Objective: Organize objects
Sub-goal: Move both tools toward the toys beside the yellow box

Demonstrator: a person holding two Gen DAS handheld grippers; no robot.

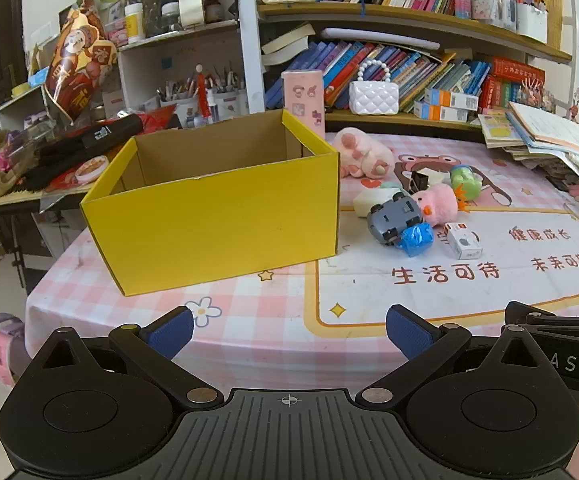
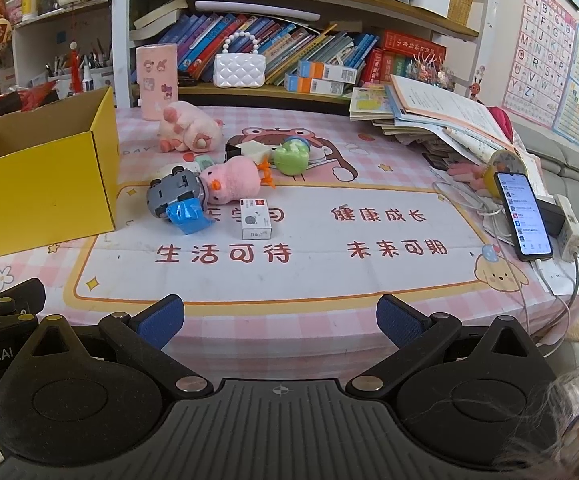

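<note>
An open yellow cardboard box (image 1: 217, 216) stands on the pink checked tablecloth; it also shows at the left of the right wrist view (image 2: 41, 188). To its right lies a pile: a grey toy car (image 1: 393, 216) (image 2: 173, 194), a blue wrapped item (image 1: 415, 238) (image 2: 187, 214), a pink plush duck (image 1: 439, 202) (image 2: 233, 180), a small white box (image 1: 463, 240) (image 2: 255, 219), a green toy (image 1: 465, 182) (image 2: 291, 158) and a pink plush paw (image 1: 363, 156) (image 2: 187, 126). My left gripper (image 1: 289, 330) is open and empty, near the table's front edge. My right gripper (image 2: 279, 320) is open and empty beside it.
A lit phone (image 2: 523, 216) leans at the table's right edge with cables and a power strip (image 2: 569, 224). Stacked books and papers (image 2: 429, 116) lie at the back right. A pink canister (image 2: 157, 80) and a white quilted purse (image 2: 239, 70) stand before the bookshelf.
</note>
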